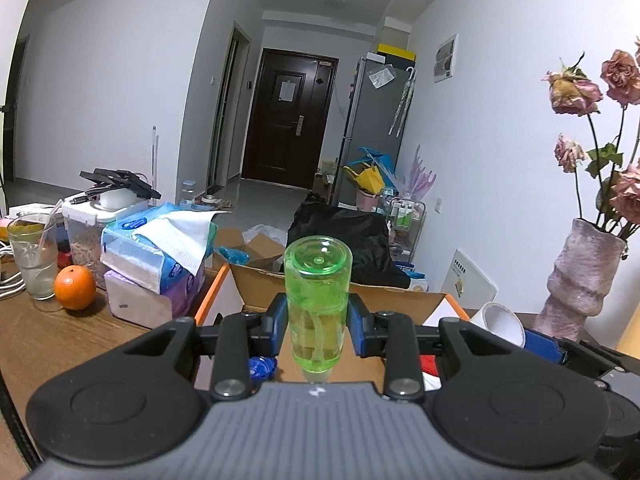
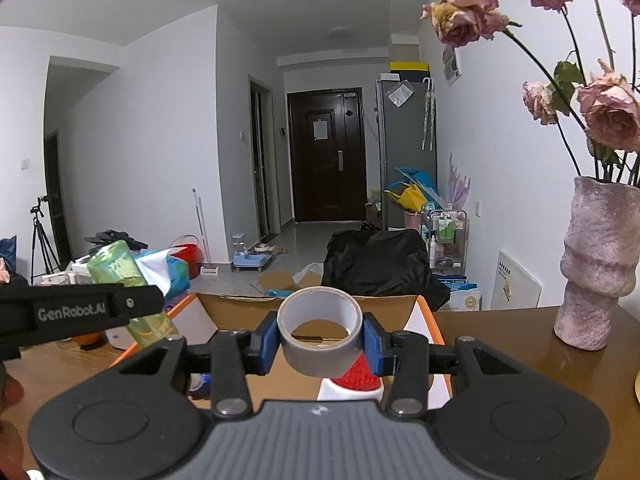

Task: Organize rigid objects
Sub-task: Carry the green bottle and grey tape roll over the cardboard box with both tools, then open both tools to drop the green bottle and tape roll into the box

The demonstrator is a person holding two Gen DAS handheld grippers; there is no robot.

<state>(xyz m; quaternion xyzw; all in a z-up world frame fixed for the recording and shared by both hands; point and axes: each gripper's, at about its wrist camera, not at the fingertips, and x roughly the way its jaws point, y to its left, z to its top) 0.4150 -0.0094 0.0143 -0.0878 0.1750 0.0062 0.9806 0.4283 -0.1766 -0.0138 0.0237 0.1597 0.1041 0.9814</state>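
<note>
My left gripper (image 1: 318, 330) is shut on a clear green bottle (image 1: 317, 300), held with its base toward the room above the open cardboard box (image 1: 340, 286). The bottle also shows in the right wrist view (image 2: 120, 276), behind the left gripper's black finger (image 2: 80, 312). My right gripper (image 2: 320, 338) is shut on a grey roll of tape (image 2: 320, 332), held above the same box (image 2: 308, 304). A red and white object (image 2: 354, 378) lies in the box below the tape.
On the wooden table (image 1: 48, 336) stand an orange (image 1: 75, 287), a glass with a straw (image 1: 34, 256), tissue packs (image 1: 156, 256) and a pink vase of dried roses (image 2: 596, 264). A white cup (image 1: 502, 322) lies right of the box. A black bag (image 2: 376, 264) sits behind it.
</note>
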